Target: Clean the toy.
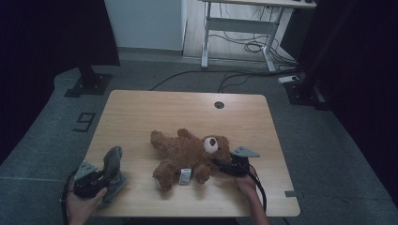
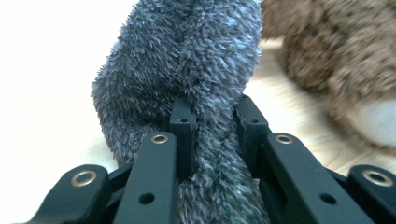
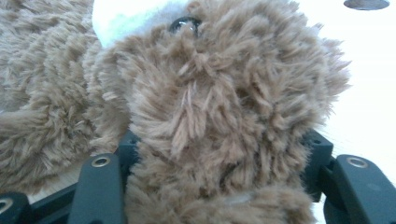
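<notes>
A brown teddy bear lies on its back in the middle of the wooden table, head to the right, a white tag by its leg. My right gripper is shut on the bear's head; in the right gripper view the brown fur bulges between both jaws. A fuzzy grey cloth stands up at the table's front left. My left gripper is shut on the grey cloth, whose pile is squeezed between the jaws in the left gripper view.
A round cable hole sits near the table's far edge. Beyond the table stand a white desk frame with loose cables on the floor, and dark stand bases at both sides.
</notes>
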